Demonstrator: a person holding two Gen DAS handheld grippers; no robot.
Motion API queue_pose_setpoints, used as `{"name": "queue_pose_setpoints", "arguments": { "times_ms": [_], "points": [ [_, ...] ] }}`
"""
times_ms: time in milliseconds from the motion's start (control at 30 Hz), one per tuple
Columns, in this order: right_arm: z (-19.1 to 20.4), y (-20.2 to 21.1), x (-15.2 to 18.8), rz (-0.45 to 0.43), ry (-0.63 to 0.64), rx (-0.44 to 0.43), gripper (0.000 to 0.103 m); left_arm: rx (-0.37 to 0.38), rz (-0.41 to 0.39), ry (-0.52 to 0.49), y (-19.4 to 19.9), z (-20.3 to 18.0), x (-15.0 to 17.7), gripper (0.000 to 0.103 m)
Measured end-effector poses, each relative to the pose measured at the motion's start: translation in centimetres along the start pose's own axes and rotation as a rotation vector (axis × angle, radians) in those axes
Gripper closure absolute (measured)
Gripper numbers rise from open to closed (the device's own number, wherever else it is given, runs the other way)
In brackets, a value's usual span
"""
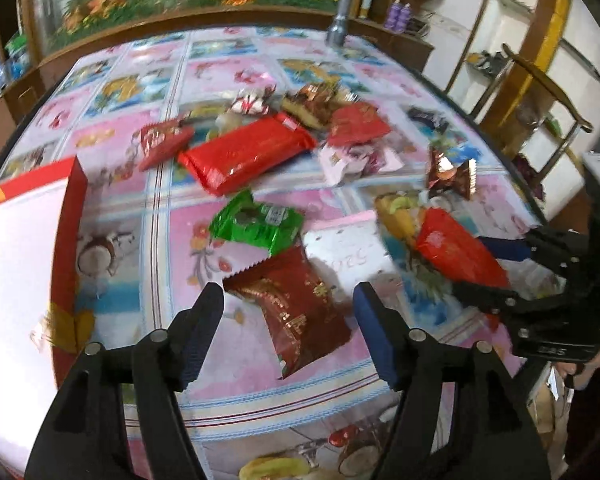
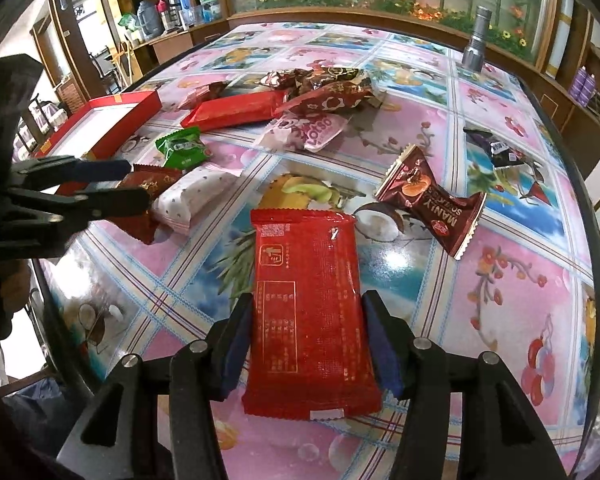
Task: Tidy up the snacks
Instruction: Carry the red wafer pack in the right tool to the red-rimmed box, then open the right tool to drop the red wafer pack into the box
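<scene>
We see one container, a shallow red gift box (image 2: 114, 114) with a white floor, lying open at the table's left edge; what shows of its floor is bare. The snacks all lie loose on the table (image 2: 512, 300), on its glossy pink-and-blue flowered cover.

Our right gripper (image 2: 306, 344) is clamped on a flat red snack packet (image 2: 306, 312), both blue pads (image 2: 382, 354) pressing its long sides near its lower end. The packet shows its back, with printed gold text, a small code at the top corner and crimped ends. In the left wrist view the same packet (image 1: 458, 252) sits near the table's right edge, pinched by the right gripper's fingers.

Our left gripper (image 1: 288, 320) is spread wide and grips nothing; a dark red packet with gold lettering (image 1: 300, 312) lies on the table between its fingers, near the front edge. Just beyond it lies a green foil packet (image 1: 256, 224), then a long red bar packet (image 1: 248, 152) toward the middle. A heap of brown and red wrappers (image 2: 328, 88) sits farther back, with a pink Lotso packet (image 2: 306, 130) just in front of it. A brown twist-end candy (image 2: 432, 204) lies alone toward the right edge, and a dark purple packet (image 2: 496, 146) beyond it. A white dotted packet (image 2: 192, 196) lies beside the dark red one. A metal flashlight (image 2: 476, 40) stands upright at the far edge.
</scene>
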State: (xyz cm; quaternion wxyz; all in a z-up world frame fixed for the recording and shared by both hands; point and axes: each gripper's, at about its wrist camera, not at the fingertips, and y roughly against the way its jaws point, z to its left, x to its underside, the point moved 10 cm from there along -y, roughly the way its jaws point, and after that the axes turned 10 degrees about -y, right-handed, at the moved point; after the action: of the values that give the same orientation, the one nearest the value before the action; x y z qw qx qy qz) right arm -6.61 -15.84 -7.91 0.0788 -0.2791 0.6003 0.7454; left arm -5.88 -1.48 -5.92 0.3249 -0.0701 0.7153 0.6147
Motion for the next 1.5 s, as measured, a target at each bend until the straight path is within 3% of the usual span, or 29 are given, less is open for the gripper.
{"name": "queue_pose_setpoints", "arguments": {
  "times_ms": [67, 100, 167, 567, 767, 867, 1000, 1167, 1333, 1500],
  "points": [
    [0.0, 0.0, 0.0, -0.002, -0.002, -0.008, 0.046, -0.007, -0.007, 0.001, -0.2, -0.2, 0.2, 0.046],
    [-0.1, 0.1, 0.0, -0.002, -0.003, -0.013, 0.046, -0.005, -0.011, 0.000, -0.2, -0.2, 0.1, 0.060],
    [-0.1, 0.1, 0.0, -0.002, -0.001, -0.013, 0.046, 0.023, -0.017, 0.016, -0.3, -0.4, -0.1, 0.067],
    [0.9, 0.0, -0.1, -0.009, 0.021, 0.023, 0.052, 0.036, -0.076, -0.004, 0.9, -0.2, -0.6, 0.071],
    [1.0, 1.0, 0.1, 0.002, -0.046, -0.045, 0.053, 0.032, -0.136, 0.003, 4.2, 0.5, -0.4, 0.071],
    [1.7, 2.2, 0.0, -0.002, -0.087, -0.120, 0.053, 0.007, -0.177, 0.026, 6.5, 2.1, -0.1, 0.071],
    [4.9, 4.2, -1.0, -0.022, -0.100, -0.261, 0.053, -0.057, -0.215, 0.056, 9.6, 5.2, 1.0, 0.070],
    [11.2, 4.1, -2.7, -0.016, -0.036, -0.361, 0.053, -0.159, -0.233, 0.120, 12.4, 10.7, 3.6, 0.070],
    [19.5, 2.5, -5.1, -0.025, 0.005, -0.471, 0.053, -0.235, -0.180, 0.229, 12.6, 16.8, 7.9, 0.070],
    [26.1, -0.2, -7.5, -0.002, -0.049, -0.556, 0.053, -0.264, -0.141, 0.285, 11.8, 19.8, 10.8, 0.070]
  ]
}}
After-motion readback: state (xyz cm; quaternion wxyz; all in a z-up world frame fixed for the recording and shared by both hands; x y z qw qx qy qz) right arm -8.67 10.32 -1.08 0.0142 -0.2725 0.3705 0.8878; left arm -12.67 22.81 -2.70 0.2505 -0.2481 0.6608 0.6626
